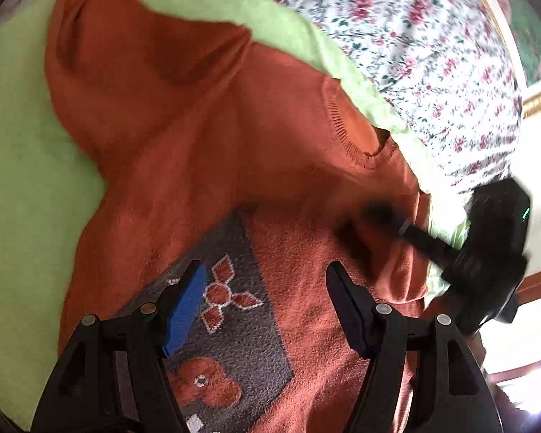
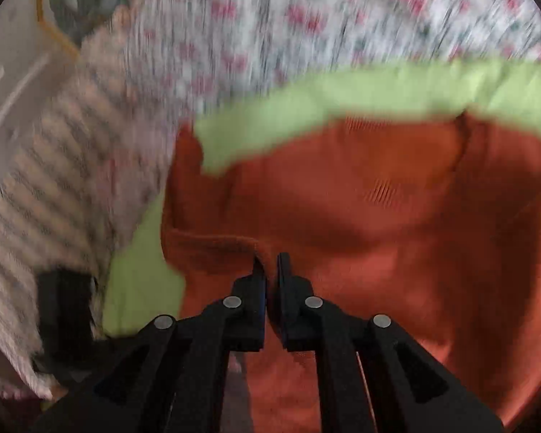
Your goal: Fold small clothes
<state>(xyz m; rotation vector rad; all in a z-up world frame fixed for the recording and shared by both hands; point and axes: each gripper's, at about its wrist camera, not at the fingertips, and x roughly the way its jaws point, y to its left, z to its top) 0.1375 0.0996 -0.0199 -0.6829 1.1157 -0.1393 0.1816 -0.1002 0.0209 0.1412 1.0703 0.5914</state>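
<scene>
The sweater (image 1: 270,187) is rust-orange knit with a ribbed round collar (image 1: 357,144) and a grey panel (image 1: 234,324) on the chest bearing orange diamond and flower shapes outlined in white. It lies front up, spread on a light green sheet (image 1: 25,166), the collar toward the sheet's far edge. One sleeve (image 1: 126,54) bends back across the green, rumpled into soft folds. In the right wrist view, a fold of the fabric near one edge (image 2: 267,252) stands pinched up between closed jaws; the rest looks blurred and creased.
</scene>
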